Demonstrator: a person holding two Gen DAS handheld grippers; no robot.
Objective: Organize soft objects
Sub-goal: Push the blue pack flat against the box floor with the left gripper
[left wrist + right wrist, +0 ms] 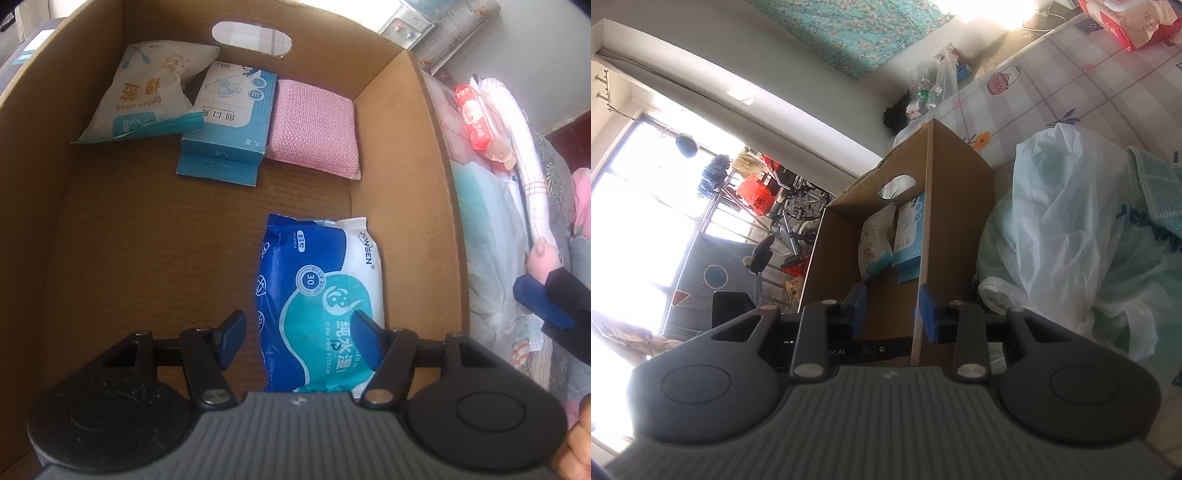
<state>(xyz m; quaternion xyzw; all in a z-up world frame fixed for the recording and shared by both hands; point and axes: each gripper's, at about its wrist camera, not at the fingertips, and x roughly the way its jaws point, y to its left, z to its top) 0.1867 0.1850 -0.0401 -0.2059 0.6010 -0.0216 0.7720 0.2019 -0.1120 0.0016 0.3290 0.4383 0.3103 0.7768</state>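
A cardboard box holds a cotton swab bag, a blue plaster box, a pink sponge cloth and a blue and teal wet wipes pack lying on its floor. My left gripper is open just above the near end of the wipes pack, one finger on each side, not gripping it. My right gripper is open and straddles the box's side wall; it also shows at the right of the left wrist view.
Outside the box on the right lie a red tissue pack, a white plush toy and a pink plush item. Pale plastic bags sit beside the box on a patterned cloth. A window and a wheelchair are far left.
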